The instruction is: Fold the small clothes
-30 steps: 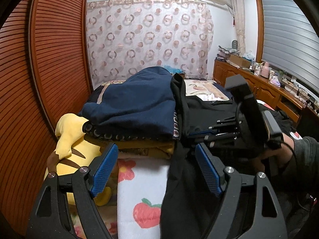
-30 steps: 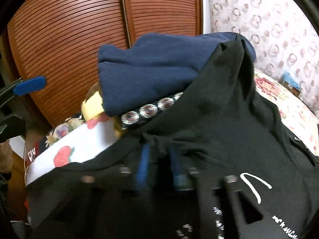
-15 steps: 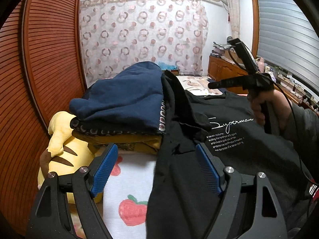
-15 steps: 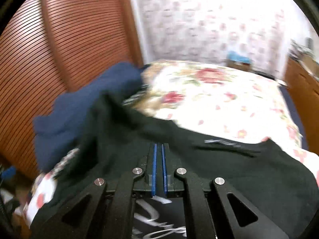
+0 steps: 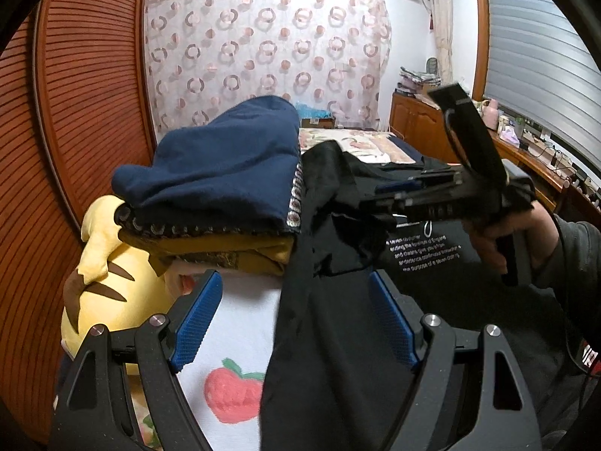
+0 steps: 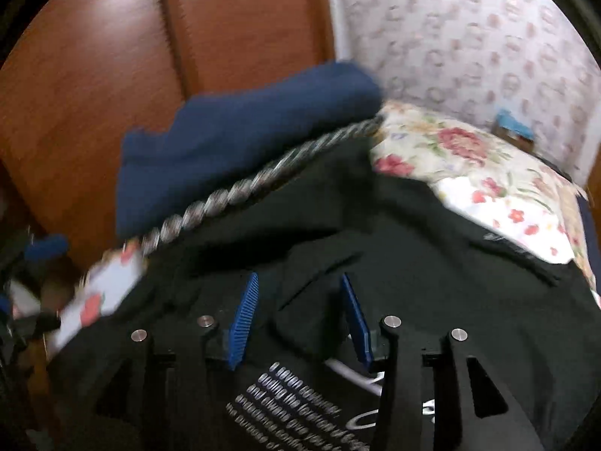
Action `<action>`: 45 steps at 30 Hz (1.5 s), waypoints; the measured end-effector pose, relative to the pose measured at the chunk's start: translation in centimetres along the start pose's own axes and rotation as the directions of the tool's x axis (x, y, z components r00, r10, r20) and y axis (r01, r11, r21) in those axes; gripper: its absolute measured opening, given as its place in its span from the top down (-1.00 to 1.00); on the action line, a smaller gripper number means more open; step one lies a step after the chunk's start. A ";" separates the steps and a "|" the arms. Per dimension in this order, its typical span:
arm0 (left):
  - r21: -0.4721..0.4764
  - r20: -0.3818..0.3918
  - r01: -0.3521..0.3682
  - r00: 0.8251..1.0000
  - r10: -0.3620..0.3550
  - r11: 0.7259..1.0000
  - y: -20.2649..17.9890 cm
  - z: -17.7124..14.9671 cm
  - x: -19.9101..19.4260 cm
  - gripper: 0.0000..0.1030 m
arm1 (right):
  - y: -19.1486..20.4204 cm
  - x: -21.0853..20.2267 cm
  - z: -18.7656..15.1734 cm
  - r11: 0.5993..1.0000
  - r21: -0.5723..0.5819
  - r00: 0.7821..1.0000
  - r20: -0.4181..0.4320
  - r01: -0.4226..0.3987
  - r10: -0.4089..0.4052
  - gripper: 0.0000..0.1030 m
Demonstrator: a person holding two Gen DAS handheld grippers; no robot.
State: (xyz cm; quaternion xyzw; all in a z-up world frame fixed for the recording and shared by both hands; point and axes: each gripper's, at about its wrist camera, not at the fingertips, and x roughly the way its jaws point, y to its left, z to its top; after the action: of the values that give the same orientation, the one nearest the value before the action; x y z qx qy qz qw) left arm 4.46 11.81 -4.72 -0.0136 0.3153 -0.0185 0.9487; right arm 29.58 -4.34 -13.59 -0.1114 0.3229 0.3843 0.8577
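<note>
Black T-shirt spread on the bed, mid-fold

The right hand-held gripper (image 6: 298,314) has just been opening, its pads half apart over the black T-shirt (image 6: 375,255), gripping nothing, probably to take a new hold. The left hand-held gripper (image 5: 296,319) stands wide above the shirt's edge beside the folded stack (image 5: 221,173).

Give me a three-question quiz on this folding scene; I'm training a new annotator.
1. True or false: the navy garment tops the folded stack.
2. What prints the black T-shirt? A white lettering, B red stripes, C nothing.
3. Which plush lies beside the stack?

Key: 1 true. 2 A. 3 a yellow plush toy. Both the left gripper and right gripper stand open, the right's jaws having just opened over the shirt.
</note>
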 end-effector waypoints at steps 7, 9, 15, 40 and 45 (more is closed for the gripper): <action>0.004 -0.076 -0.006 0.997 0.006 1.000 -0.2 -1.0 2.2 -0.56 | -1.9 2.3 0.8 0.997 -0.060 0.995 -0.091 0.040 -0.046 0.95; -0.002 -0.093 -0.005 0.996 0.005 1.000 0.0 -1.2 2.6 -0.56 | -3.4 1.9 1.4 0.999 -0.032 0.997 -0.070 0.039 -0.041 0.95; -0.010 -0.101 -0.006 0.995 0.005 1.000 0.0 -1.3 2.7 -0.56 | -9.6 0.8 3.9 0.964 0.180 0.981 -0.017 0.195 -0.195 0.95; 0.109 -0.122 0.127 0.986 -0.113 0.986 -6.2 10.4 11.1 0.20 | -13.4 -7.9 -4.2 0.918 0.183 0.936 -0.091 0.352 -0.341 -0.16; 0.118 -0.187 0.096 0.980 -0.072 0.988 -6.6 12.9 15.8 0.30 | -14.1 -7.5 -5.3 0.908 0.209 0.931 -0.131 0.362 -0.341 -0.17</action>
State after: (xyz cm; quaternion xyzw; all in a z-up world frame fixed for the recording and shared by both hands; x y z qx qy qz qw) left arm 24.72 4.69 -3.57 0.0350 0.3982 -0.0797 0.9131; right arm 33.66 -20.64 -13.71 -0.0852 0.3790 0.1781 0.9041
